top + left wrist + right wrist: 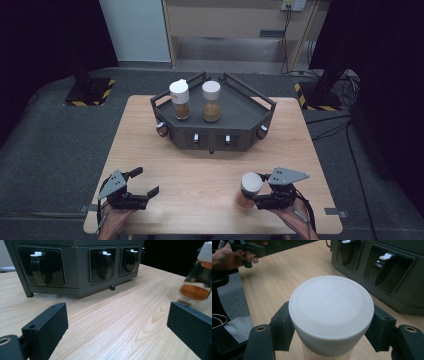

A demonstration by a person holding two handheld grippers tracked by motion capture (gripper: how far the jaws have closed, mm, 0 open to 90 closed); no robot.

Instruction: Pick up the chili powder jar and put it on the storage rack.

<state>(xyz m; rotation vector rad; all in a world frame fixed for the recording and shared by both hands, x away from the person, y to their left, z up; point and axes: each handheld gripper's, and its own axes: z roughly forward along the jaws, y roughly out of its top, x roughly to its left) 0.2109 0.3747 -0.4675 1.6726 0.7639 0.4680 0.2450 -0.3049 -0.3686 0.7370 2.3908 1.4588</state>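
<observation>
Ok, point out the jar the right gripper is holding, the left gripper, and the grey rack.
held jar (331,302): right gripper view, top of its white lid.
left gripper (146,183): high view, midway between its open jaws.
grey rack (212,140): high view, its front wall.

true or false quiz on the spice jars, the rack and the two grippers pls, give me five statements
1. The right gripper is shut on the white-lidded spice jar. True.
2. The left gripper holds a jar. False: its jaws are open with bare table between them.
3. Two spice jars stand on the dark rack. True: the left rack jar and the right rack jar.
4. The held jar has a black lid. False: the lid is white.
5. The rack sits at the near edge of the table. False: it sits at the far side, away from the hands.
</observation>
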